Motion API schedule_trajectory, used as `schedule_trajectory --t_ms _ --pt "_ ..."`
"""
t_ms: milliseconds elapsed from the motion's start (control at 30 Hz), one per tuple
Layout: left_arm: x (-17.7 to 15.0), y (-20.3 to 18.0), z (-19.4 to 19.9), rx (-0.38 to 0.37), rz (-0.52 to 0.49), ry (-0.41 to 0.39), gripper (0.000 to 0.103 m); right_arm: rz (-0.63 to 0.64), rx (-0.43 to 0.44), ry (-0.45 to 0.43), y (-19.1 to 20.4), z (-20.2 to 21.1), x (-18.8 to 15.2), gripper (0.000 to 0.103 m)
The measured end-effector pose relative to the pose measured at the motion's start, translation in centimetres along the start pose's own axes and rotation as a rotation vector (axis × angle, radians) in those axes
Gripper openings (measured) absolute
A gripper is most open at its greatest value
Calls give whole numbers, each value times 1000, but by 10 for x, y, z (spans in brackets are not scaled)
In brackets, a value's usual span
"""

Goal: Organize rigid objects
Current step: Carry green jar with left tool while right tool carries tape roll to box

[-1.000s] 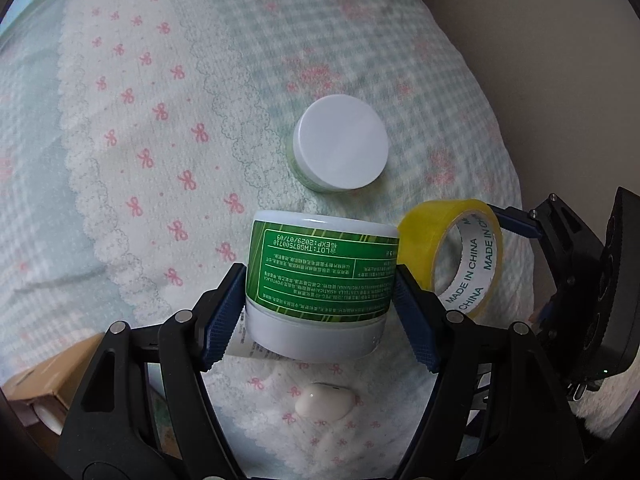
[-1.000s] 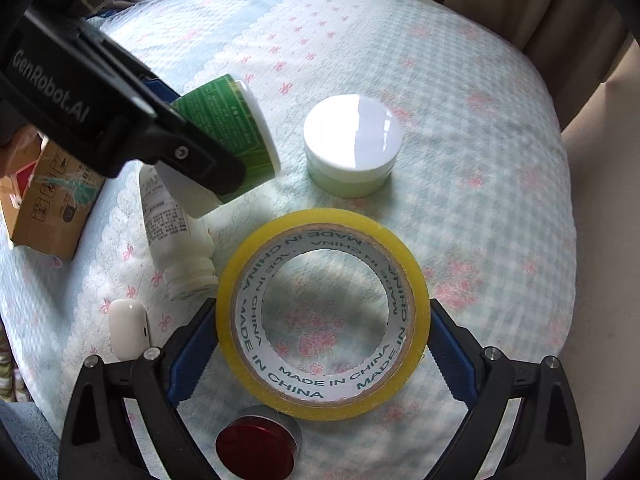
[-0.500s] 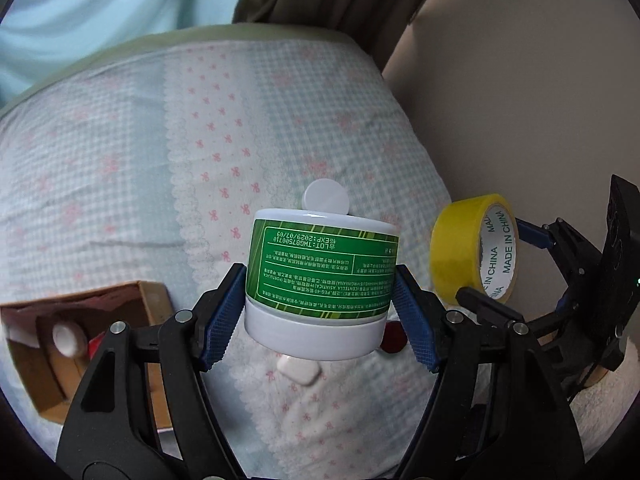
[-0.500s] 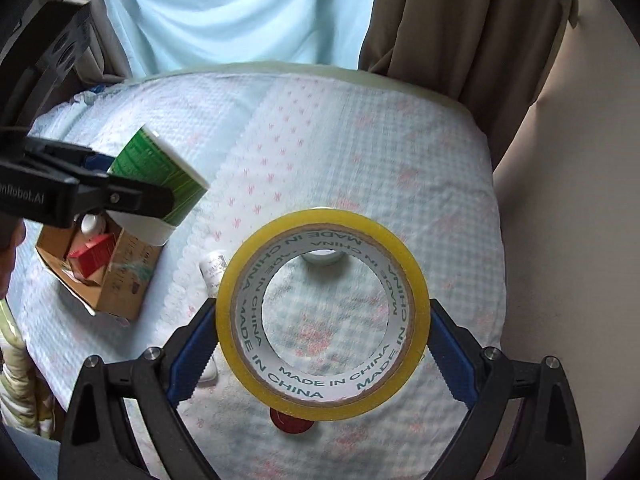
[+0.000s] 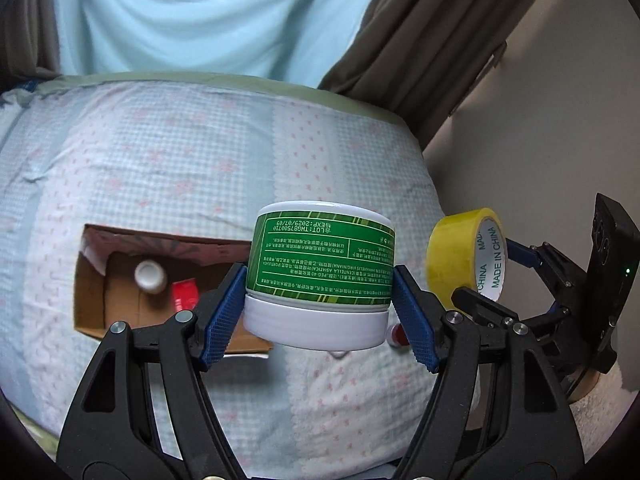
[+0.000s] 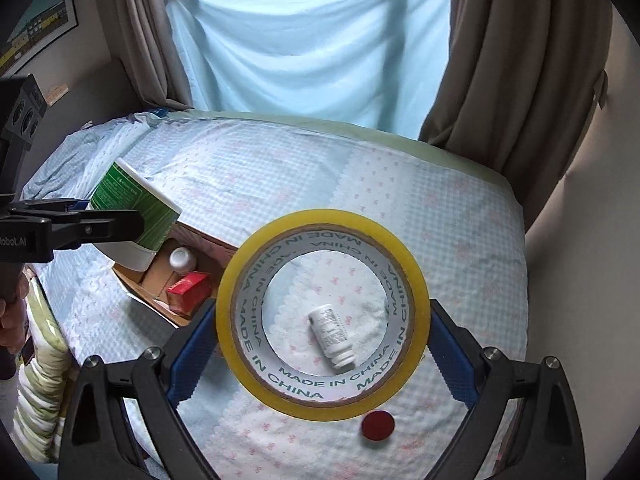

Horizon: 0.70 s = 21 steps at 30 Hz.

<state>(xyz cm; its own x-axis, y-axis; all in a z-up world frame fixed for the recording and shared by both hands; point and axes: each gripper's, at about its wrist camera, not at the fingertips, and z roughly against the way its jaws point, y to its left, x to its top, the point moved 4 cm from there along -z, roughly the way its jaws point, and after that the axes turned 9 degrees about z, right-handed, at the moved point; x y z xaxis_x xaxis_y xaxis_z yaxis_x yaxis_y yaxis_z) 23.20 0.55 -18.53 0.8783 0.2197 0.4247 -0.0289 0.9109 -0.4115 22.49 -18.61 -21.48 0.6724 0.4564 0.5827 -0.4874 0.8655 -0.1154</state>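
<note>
My left gripper is shut on a green-labelled white jar, held upside down high above the bed; the jar also shows in the right wrist view. My right gripper is shut on a yellow tape roll, also seen in the left wrist view. An open cardboard box lies on the bed below the jar, holding a white bottle and a red box. It also shows in the right wrist view.
A white bottle lies on the bedspread, seen through the tape roll. A red cap lies near the front. Curtains and a wall stand behind and right of the bed.
Both grippers have risen well above the bed with the jar and tape. The views now take in the cardboard box, curtains and wall. The white-lidded jar is out of sight.
</note>
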Motion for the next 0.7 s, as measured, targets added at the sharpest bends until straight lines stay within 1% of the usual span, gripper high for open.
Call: schedule_trajectory --t_ms 200,300,367,567,700 --pt "6 73 35 -4 43 -24 69 -15 53 18 68 -14 23 95" --pt "12 112 45 -16 45 -10 69 -38 66 26 101 -23 34 95" --pt "17 137 50 -19 36 10 69 -64 57 35 122 -30 41 95" --pt "33 201 42 -23 -19 81 69 -189 43 76 173 -63 58 95" --pt "40 229 25 -23 -39 128 69 -305 55 122 193 -91 60 95"
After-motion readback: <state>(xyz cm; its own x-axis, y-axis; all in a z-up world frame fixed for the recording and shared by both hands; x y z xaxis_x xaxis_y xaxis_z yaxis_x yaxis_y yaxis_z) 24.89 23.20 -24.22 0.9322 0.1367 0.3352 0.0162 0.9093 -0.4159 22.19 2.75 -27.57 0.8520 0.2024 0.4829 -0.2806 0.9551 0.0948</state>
